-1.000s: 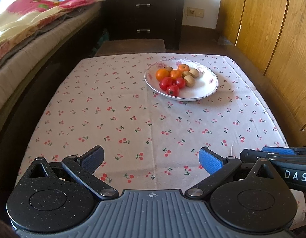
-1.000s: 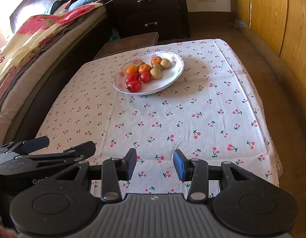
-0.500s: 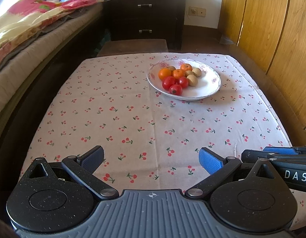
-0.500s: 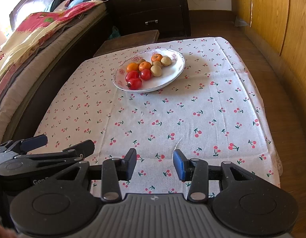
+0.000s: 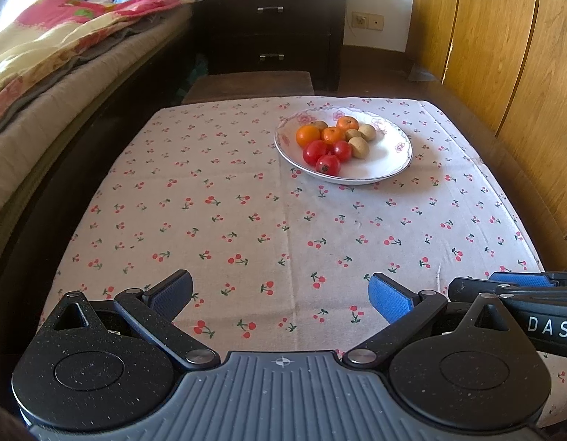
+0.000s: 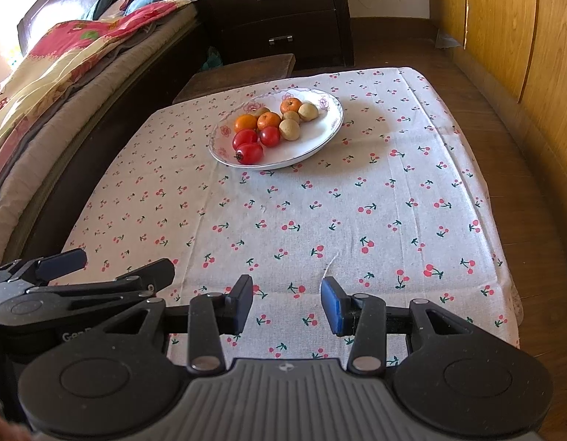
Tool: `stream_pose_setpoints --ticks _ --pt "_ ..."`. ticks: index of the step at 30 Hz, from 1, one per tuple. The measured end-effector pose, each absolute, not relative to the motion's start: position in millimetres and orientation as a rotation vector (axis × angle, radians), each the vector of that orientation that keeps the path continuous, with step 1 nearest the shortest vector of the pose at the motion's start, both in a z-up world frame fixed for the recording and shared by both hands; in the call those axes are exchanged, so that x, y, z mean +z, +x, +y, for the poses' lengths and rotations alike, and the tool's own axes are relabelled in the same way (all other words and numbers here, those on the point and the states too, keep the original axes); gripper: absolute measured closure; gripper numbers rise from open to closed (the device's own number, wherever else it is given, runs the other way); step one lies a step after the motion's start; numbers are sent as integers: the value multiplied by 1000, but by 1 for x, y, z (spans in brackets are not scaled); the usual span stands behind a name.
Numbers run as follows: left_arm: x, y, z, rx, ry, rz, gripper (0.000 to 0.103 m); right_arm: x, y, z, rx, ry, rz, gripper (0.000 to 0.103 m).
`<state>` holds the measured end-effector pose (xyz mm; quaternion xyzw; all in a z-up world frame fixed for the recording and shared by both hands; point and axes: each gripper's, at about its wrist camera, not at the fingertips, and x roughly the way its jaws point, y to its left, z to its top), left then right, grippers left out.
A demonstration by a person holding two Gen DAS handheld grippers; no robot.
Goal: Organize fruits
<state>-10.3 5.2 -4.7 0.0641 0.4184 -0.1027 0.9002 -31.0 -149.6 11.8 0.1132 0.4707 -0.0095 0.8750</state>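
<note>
A white flower-rimmed plate [image 5: 384, 160] [image 6: 309, 143] stands at the far side of the table with the cherry-print cloth [image 5: 228, 202]. On it lie three oranges [image 5: 308, 135] [image 6: 246, 123], three red tomatoes [image 5: 327, 164] [image 6: 249, 152] and several tan round fruits [image 5: 358, 147] [image 6: 290, 128]. My left gripper [image 5: 279, 290] hovers over the near edge, open wide and empty. To its right is my right gripper [image 6: 287, 296], open by a narrower gap, with only cloth showing between its pads. Both are far from the plate. Each also shows in the other's view, the right gripper [image 5: 522, 286] and the left gripper [image 6: 99, 272].
A bed [image 5: 44, 84] with a flowered blanket runs along the table's left side. Beyond the table's far edge stand a low wooden stool [image 5: 246, 84] and a dark chest of drawers [image 5: 272, 29]. Wooden wardrobe doors [image 5: 503, 55] line the right.
</note>
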Motion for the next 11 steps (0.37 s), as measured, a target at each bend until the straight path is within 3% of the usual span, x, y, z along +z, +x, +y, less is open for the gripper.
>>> stream_pose_setpoints --ticks 11 --pt "-6 -9 9 -203 95 890 0 12 -30 -150 -21 239 981 56"
